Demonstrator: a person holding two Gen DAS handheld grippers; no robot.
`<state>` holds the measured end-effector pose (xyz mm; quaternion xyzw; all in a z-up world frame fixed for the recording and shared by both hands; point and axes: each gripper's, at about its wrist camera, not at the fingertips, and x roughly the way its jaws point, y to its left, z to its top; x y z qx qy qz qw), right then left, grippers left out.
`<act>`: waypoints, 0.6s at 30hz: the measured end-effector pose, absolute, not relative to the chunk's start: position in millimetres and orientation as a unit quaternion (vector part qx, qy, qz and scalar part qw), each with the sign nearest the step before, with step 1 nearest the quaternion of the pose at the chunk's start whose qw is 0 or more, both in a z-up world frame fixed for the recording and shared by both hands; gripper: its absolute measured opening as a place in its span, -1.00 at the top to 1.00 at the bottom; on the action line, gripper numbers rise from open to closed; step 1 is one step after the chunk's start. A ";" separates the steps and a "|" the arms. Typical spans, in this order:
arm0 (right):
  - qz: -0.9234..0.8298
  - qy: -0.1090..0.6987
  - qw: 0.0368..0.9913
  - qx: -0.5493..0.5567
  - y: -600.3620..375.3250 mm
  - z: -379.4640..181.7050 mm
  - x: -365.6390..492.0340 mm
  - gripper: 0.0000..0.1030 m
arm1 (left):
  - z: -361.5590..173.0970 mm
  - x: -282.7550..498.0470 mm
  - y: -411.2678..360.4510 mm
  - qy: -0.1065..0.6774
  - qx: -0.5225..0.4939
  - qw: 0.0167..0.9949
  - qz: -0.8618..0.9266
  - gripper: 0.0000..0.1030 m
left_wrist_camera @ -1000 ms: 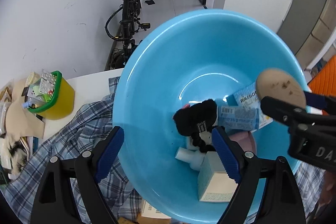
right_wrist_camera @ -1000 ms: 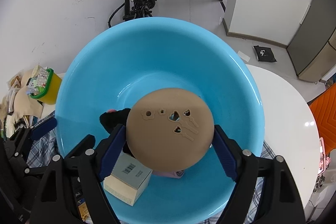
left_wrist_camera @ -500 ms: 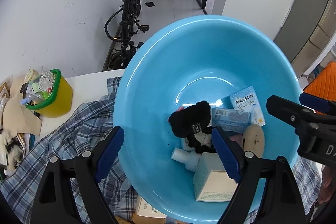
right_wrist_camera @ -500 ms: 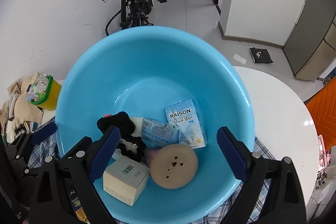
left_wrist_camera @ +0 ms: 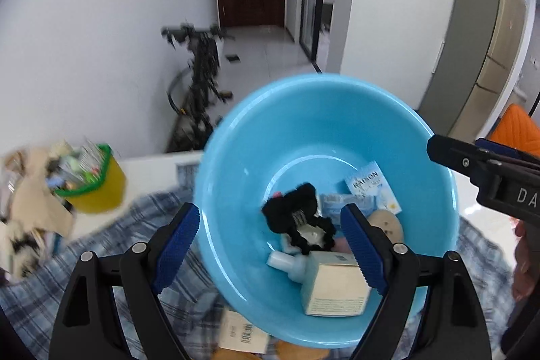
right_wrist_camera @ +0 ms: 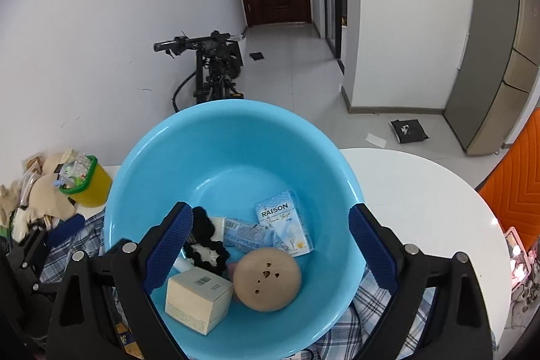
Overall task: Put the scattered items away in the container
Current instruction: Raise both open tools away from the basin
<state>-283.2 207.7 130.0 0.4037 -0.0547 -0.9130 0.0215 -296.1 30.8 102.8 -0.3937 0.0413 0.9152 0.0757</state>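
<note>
Low centre of the right-wrist view, the blue basin (right_wrist_camera: 233, 157) is seen w/ tan disc (right_wrist_camera: 266, 279), RAISON pack (right_wrist_camera: 283, 225), beige box (right_wrist_camera: 197, 299) inside. Right gripper (right_wrist_camera: 266, 245) jaws have just been opening, nothing between; left gripper (left_wrist_camera: 270, 245) is held apart, empty. A tagged packet (left_wrist_camera: 243, 331) at bottom edge is judged left.

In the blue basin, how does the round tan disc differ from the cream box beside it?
The round tan disc is flat and circular with small cut-out holes; the cream box is a squared carton bearing a printed barcode. The disc leans partly on the RAISON pack; the box sits nearer the basin's front wall. Both lie loose inside the basin, with no tool gripping either.
</note>
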 end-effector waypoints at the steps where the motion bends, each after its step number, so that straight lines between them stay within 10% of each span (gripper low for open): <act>1: -0.918 -0.054 0.028 0.392 207.3 132.2 -279.8 -0.80 | 106.8 -291.7 32.6 0.052 -0.375 0.070 0.923 -0.70; 18: -0.971 0.004 0.039 0.235 204.2 164.6 -236.0 -0.99 | 131.9 -261.3 30.5 0.013 -0.263 0.060 0.963 -0.99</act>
